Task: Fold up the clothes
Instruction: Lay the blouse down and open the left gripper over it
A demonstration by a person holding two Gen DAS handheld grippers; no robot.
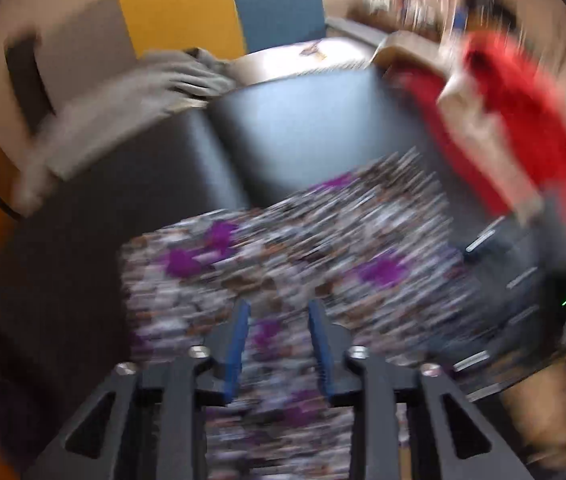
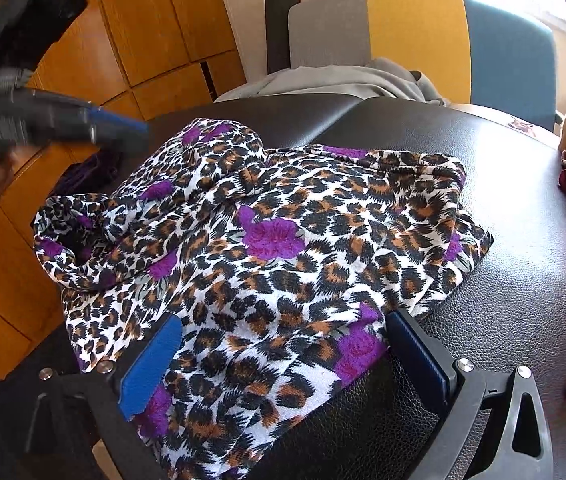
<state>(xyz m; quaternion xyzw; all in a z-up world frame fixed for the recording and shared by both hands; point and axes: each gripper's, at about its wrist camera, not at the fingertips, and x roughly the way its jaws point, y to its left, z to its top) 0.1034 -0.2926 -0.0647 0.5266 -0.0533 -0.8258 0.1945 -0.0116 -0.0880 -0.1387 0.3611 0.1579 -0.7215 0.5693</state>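
Right gripper (image 2: 283, 356), blue-padded jaws spread wide, lower frame, straddling crumpled leopard-print purple-flowered blouse (image 2: 267, 240) on black leather table (image 2: 515, 240); left gripper (image 2: 141, 128), upper left, blurred, aperture indeterminable there, narrowly parted in own view

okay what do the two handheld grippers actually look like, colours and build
Both match: the left gripper and right gripper have black angular frames with triangular cut-outs, silver round bolt heads at the joints, and flat blue fingers. No cables or sleeves show.
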